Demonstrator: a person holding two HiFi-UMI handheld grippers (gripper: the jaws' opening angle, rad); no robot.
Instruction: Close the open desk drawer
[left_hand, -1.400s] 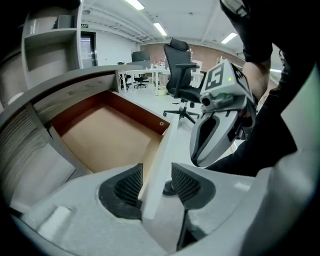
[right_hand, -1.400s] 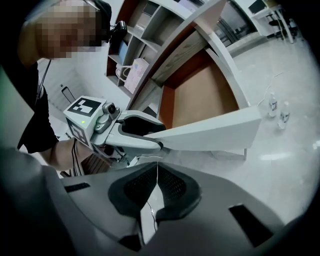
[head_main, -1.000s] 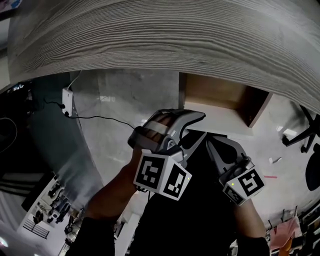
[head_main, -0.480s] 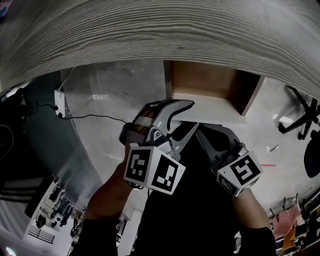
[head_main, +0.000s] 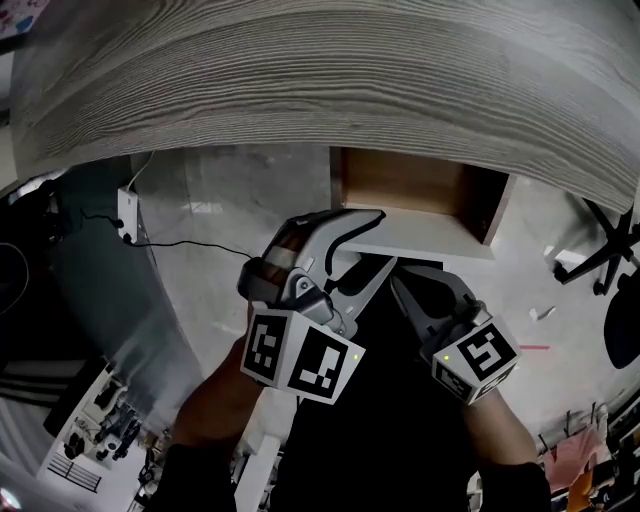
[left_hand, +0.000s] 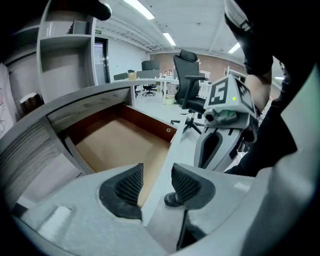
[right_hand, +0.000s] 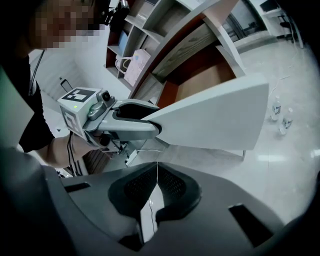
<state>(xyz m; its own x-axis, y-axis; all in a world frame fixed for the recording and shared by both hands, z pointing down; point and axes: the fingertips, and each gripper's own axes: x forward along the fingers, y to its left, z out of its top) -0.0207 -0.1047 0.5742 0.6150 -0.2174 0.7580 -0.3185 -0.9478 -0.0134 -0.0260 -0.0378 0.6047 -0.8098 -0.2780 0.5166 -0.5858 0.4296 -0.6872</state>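
The open drawer (head_main: 400, 185) shows its brown inside under the wood-grain desktop (head_main: 320, 90), with its white front panel (head_main: 425, 240) nearest me. My left gripper (head_main: 383, 240) straddles that panel's top edge; its jaws have just been opening. In the left gripper view the panel (left_hand: 165, 155) runs between the pads of the left gripper (left_hand: 152, 182) with a gap on each side, and a dark knob (left_hand: 172, 199) sits by the right pad. My right gripper (head_main: 402, 288) hangs just below the panel. In the right gripper view it (right_hand: 156, 187) is shut on nothing.
A white power strip (head_main: 127, 212) with a black cable lies on the floor at the left. An office chair base (head_main: 610, 250) stands at the right. Two small bottles (right_hand: 280, 114) stand on the floor beyond the drawer. Shelving (left_hand: 65, 55) rises behind the desk.
The left gripper's jaws have spread wider around the drawer front, and that hand has risen a little. The right gripper has kept still.
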